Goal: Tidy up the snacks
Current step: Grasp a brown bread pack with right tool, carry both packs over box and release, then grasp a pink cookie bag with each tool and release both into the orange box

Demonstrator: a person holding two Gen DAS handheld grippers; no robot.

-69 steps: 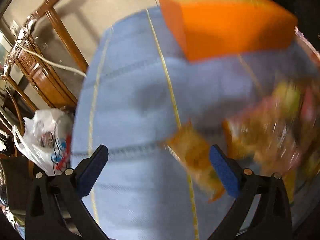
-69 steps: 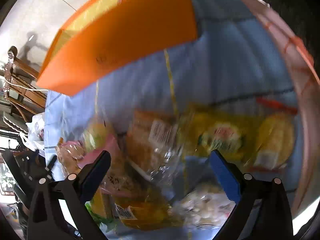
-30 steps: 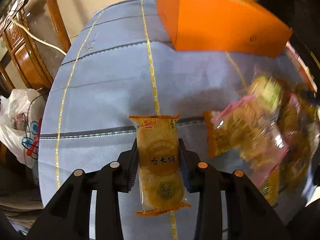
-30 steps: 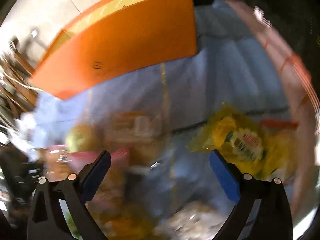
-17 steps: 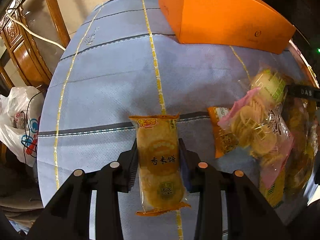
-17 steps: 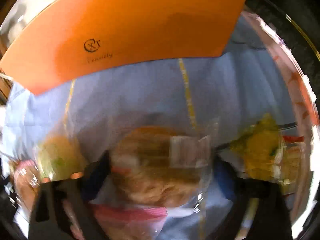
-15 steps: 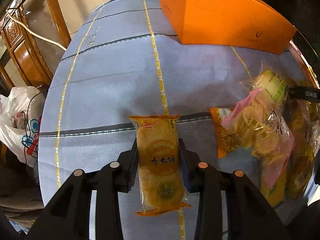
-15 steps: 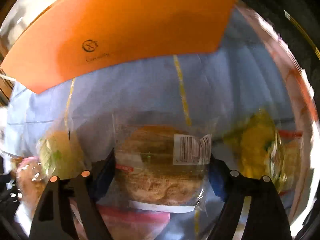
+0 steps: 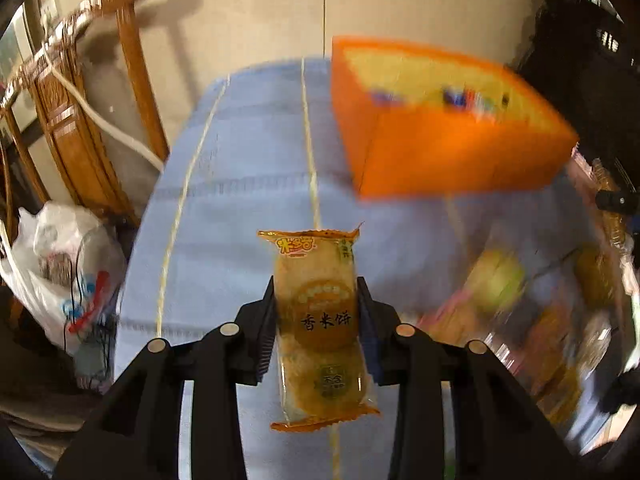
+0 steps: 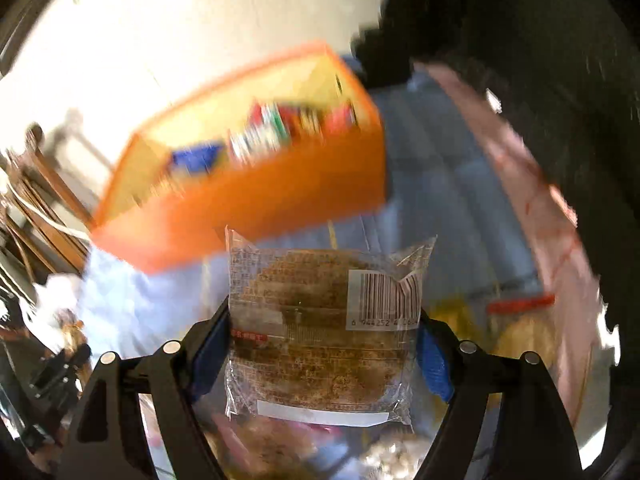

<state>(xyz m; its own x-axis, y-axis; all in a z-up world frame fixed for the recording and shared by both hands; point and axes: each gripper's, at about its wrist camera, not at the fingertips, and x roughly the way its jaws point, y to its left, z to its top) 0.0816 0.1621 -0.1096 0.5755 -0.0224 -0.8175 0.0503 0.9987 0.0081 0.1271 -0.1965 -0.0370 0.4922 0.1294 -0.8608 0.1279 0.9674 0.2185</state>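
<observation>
My left gripper (image 9: 316, 320) is shut on an orange rice cracker packet (image 9: 320, 320) and holds it above the blue tablecloth (image 9: 240, 184). My right gripper (image 10: 324, 344) is shut on a clear-wrapped brown pastry (image 10: 316, 340) with a barcode label, held in the air. The open orange box (image 9: 448, 128) stands at the far side of the table, ahead of both grippers; it also shows in the right wrist view (image 10: 248, 176), with several colourful packets inside. A blurred pile of loose snack packets (image 9: 540, 320) lies on the table at the right.
A carved wooden chair (image 9: 80, 120) and a white plastic bag (image 9: 64, 276) stand off the table's left edge. Yellow snack packets (image 10: 520, 332) lie by the table's pinkish right rim (image 10: 540, 200). Dark furniture (image 9: 592, 60) is behind the box at the right.
Both grippers have risen and tilted up with their snacks, so the orange box's open top now shows. The right gripper closed on the pastry about half a second ago.
</observation>
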